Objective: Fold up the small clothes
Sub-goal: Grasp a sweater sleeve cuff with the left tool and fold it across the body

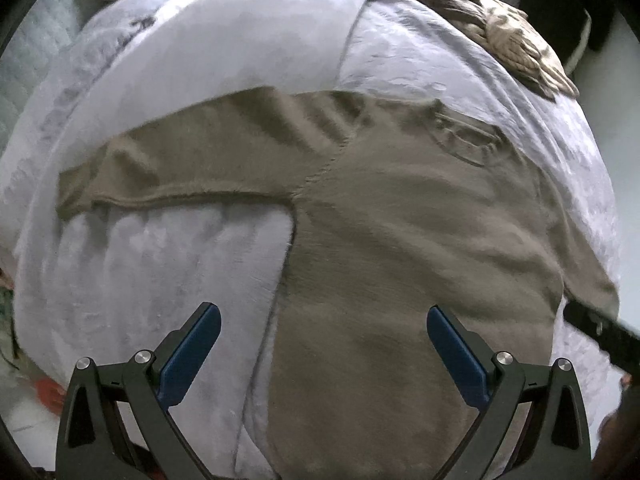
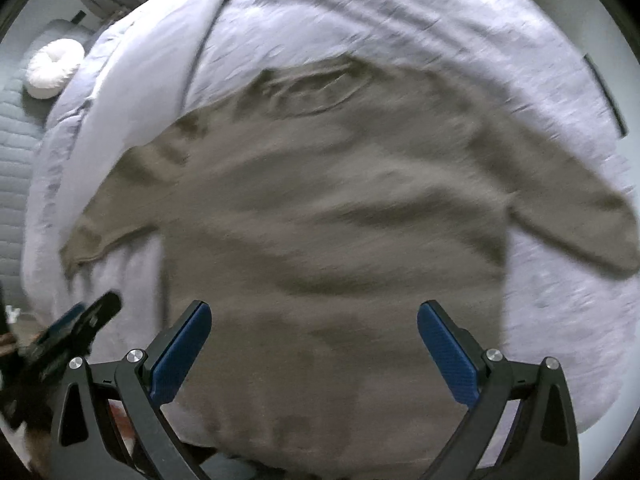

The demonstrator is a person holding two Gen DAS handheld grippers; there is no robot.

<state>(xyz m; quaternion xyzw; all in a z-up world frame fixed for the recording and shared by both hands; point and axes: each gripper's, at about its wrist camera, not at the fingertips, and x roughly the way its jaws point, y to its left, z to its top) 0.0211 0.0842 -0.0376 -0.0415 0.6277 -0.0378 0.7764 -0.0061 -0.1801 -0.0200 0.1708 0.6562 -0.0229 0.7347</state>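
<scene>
An olive-brown long-sleeved top (image 1: 400,216) lies spread flat on a pale lilac blanket (image 1: 160,272), neckline away from me, sleeves out to both sides. My left gripper (image 1: 324,320) is open and empty above the top's lower left edge. In the right wrist view the same top (image 2: 332,216) fills the middle, blurred. My right gripper (image 2: 314,316) is open and empty above the top's lower body. The other gripper shows as a dark shape at the right edge of the left wrist view (image 1: 600,328) and at the lower left of the right wrist view (image 2: 80,328).
A brown patterned cloth (image 1: 480,20) lies at the blanket's far right. A round white cushion (image 2: 52,66) sits on a grey quilted surface (image 2: 16,152) at the far left. The bed's edge and floor show at the lower left (image 1: 24,420).
</scene>
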